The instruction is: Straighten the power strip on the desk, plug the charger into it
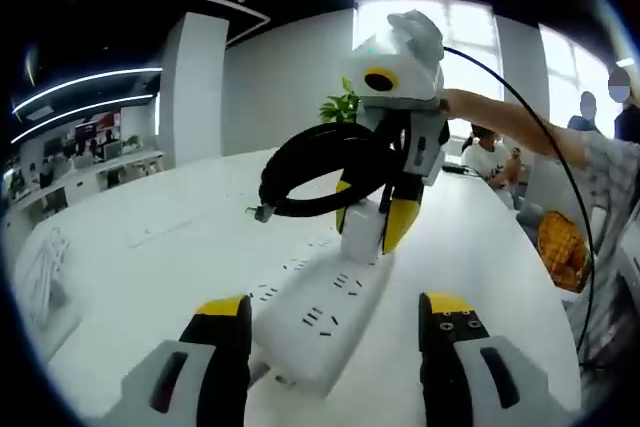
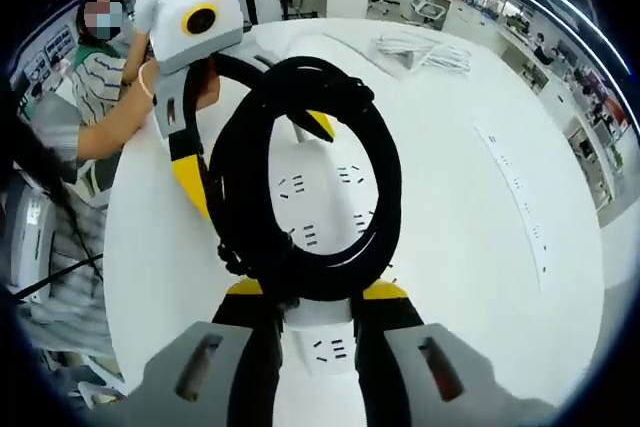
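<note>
White and smooth, the counter [image 1: 150,247] spreads wide under everything. In the left gripper view, the left tongs [image 1: 335,322] rise from the bottom with black arms and yellow tips. They are apart and hold nothing. Between the tips lies the strip [image 1: 320,322], a long white plastic block with rows of small dark slots. It lies flat on the counter. Farther along, the right tongs [image 1: 375,232] come down from above. They are clamped on the charger [image 1: 358,230], a small white block that stands on the strip. A thick black cable [image 1: 315,172], wound in a round loop, hangs from the charger, out to its left. A green plant [image 1: 340,105] stands behind. A person's arm [image 1: 510,125] in a striped sleeve reaches in from the right.

In the right gripper view, a person in a striped shirt [image 2: 85,87] stands at the left. The left tongs [image 2: 255,162] come in beside that person, with yellow tips set wide apart near the strip [image 2: 320,187]. The black cable [image 2: 310,192] makes a big ropy ring over the strip. Below it the right tongs [image 2: 315,297] squeeze the white charger [image 2: 318,315]. A bundle of white wires [image 2: 420,50] lies far off on the counter [image 2: 480,277]. A second thin white strip [image 2: 520,202] lies flat at the right.
</note>
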